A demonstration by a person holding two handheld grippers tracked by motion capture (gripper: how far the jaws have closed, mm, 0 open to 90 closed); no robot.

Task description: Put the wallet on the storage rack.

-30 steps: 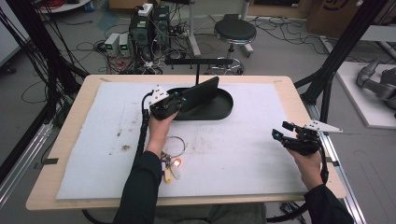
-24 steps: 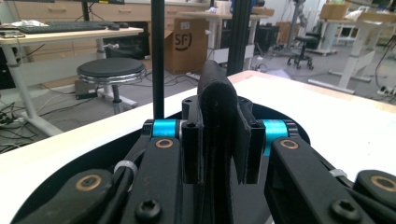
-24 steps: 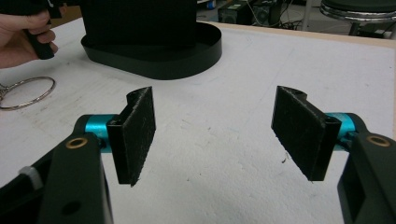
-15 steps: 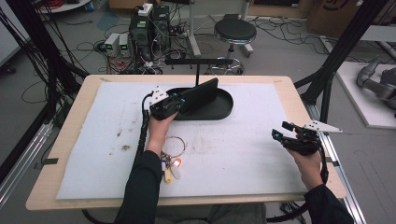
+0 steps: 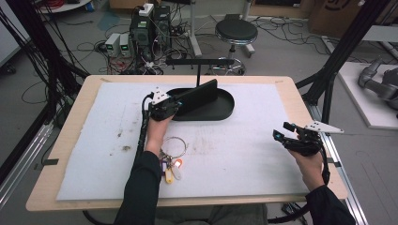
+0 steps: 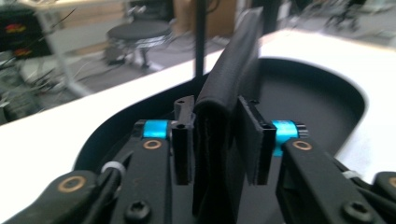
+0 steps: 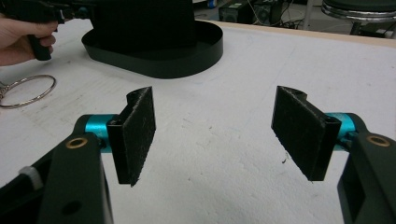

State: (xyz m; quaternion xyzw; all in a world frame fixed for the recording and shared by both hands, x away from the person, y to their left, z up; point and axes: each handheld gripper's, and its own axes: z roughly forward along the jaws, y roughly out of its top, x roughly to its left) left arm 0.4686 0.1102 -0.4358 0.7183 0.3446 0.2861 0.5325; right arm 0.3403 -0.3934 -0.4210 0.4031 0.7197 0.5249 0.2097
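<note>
A black folded wallet [image 5: 199, 96] stands on edge, tilted, in a black oval tray [image 5: 220, 113] at the back middle of the white mat. My left gripper [image 5: 178, 104] is shut on the wallet's near end; in the left gripper view its pads [image 6: 252, 140] press both sides of the wallet [image 6: 233, 70] over the tray [image 6: 303, 93]. My right gripper [image 5: 281, 131] hovers open near the table's right edge, far from the tray. In the right gripper view, the right gripper [image 7: 212, 126] has only bare mat between its jaws, with the tray [image 7: 187, 60] beyond.
A bunch of keys on a metal ring [image 5: 171, 159] lies on the mat beside the left forearm, and the ring [image 7: 28, 91] also shows in the right gripper view. A black T-shaped stand [image 5: 199, 62] rises behind the tray. The wooden table edge [image 5: 328, 154] is close to the right hand.
</note>
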